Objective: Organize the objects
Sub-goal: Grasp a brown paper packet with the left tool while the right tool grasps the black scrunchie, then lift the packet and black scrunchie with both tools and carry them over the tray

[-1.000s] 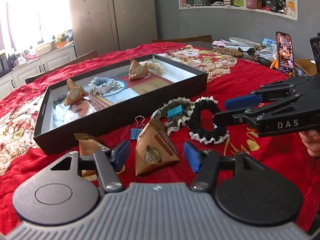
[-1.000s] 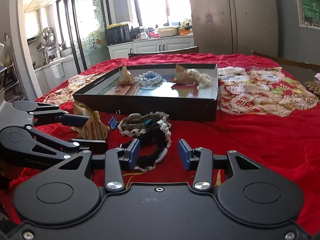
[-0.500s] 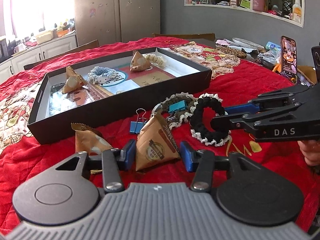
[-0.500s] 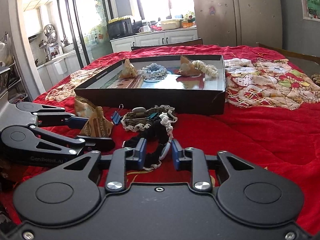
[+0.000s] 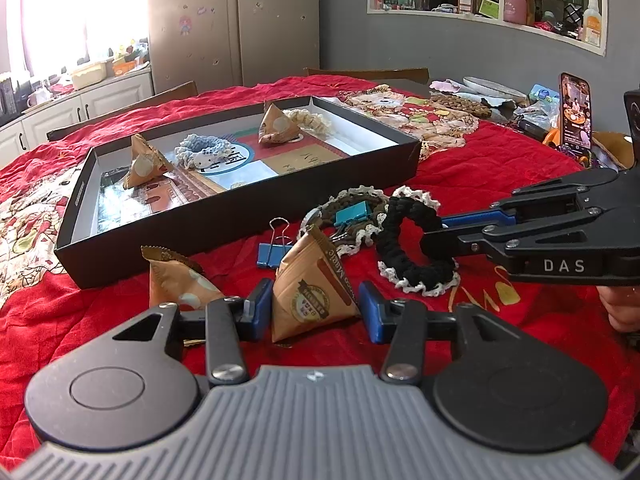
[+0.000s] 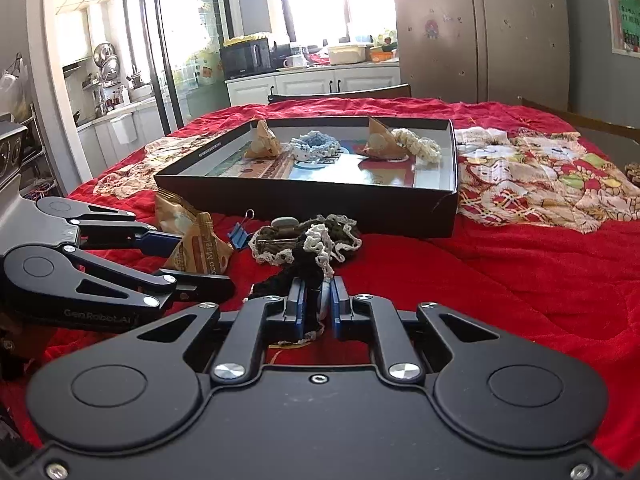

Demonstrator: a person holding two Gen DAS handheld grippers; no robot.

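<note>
Squeezing down on both targets at once, looks like. The right gripper (image 6: 316, 304) has just been closing and its fingers are now nearly together, pinched on the near loop of the black scrunchie (image 6: 298, 276), which bunches up between the pads. From the left view that same scrunchie (image 5: 404, 248) sits at about 2 o'clock from the pouch, with the right gripper coming in from 3 o'clock.

The left gripper (image 5: 312, 310) has its fingers roughly half open, and they have been closing around the pouch (image 5: 312, 284). The left pad looks like it's touching the pouch side; the right pad seems to have a sliver of gap, so it probably isn't a firm hold yet.

The reason seems simple enough: the tray (image 5: 240, 216) already holds two pouches and two scrunchies, so these likely go in next.

Room for moving is okay-ish. The near tray wall stands at 12 o'clock from both grippers, so each item would need lifting over that edge. A second pouch (image 5: 176, 276) sits just beside the left finger at 10 o'clock, and a blue clip (image 5: 272, 254) lies at 11 o'clock between pouch and tray. The brown scrunchie (image 5: 344, 216) touches the black one, so it might drag along. The two grippers are close, so crossing paths is a risk.
</note>
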